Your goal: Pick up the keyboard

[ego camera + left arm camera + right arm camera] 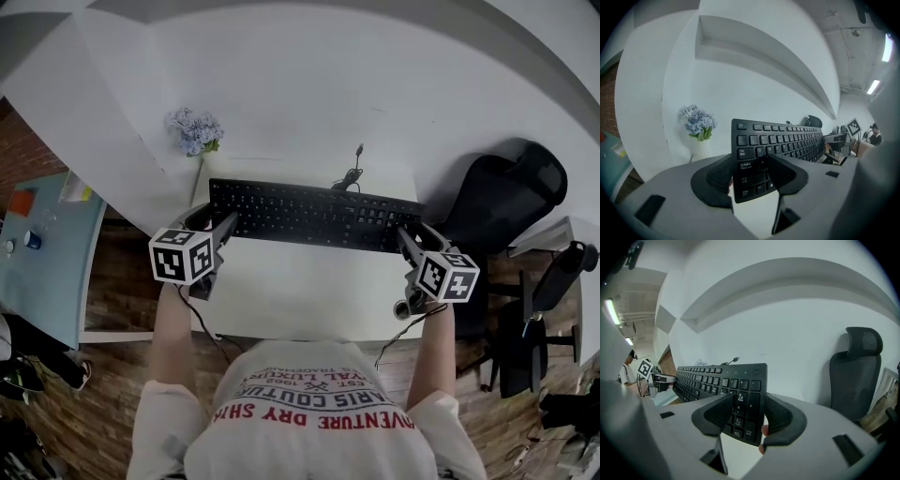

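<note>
Grippers hold the black keyboard (pixel 314 214) by its two ends.
Jaws of the left gripper (pixel 749 174) and the right gripper (pixel 743 417) stand wide apart, each pair pressing on one short end; the keyboard stretches between them over the white table (pixel 300 291), its cable (pixel 352 173) behind.

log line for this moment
left gripper: shut on keyboard left end | right gripper: shut on right end | keyboard: held above desk
</note>
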A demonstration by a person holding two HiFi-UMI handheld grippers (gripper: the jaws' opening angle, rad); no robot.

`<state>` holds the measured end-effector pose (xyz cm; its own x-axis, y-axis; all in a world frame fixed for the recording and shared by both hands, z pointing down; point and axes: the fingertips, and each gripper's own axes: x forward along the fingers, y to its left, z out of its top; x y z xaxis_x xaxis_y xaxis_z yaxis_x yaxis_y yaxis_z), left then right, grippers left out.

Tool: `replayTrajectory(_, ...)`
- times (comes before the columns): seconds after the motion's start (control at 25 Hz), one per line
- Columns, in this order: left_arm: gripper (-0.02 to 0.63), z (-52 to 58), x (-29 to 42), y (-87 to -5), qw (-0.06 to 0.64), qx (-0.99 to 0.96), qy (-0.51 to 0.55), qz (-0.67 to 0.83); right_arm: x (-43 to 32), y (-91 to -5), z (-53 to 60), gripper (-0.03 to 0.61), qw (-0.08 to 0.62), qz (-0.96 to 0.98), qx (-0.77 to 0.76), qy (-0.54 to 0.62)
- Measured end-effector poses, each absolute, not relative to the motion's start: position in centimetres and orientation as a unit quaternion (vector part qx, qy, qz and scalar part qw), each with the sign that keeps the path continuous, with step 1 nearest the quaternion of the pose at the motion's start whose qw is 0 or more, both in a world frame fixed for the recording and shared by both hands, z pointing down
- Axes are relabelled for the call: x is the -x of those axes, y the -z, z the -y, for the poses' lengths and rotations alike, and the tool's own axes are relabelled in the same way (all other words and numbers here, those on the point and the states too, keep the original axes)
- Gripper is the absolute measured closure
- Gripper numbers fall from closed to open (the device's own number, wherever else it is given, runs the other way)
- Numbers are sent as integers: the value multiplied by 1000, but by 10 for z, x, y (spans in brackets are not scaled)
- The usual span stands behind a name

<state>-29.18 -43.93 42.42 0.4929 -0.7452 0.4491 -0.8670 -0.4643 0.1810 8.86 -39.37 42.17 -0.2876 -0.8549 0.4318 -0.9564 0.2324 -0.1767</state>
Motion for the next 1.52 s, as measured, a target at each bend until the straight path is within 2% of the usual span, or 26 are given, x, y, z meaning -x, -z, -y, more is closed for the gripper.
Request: replayTrajectory(1.52, 371, 431, 293, -428, 204, -831, -166, 491, -88, -428, 396, 348, 130, 779, -573, -219)
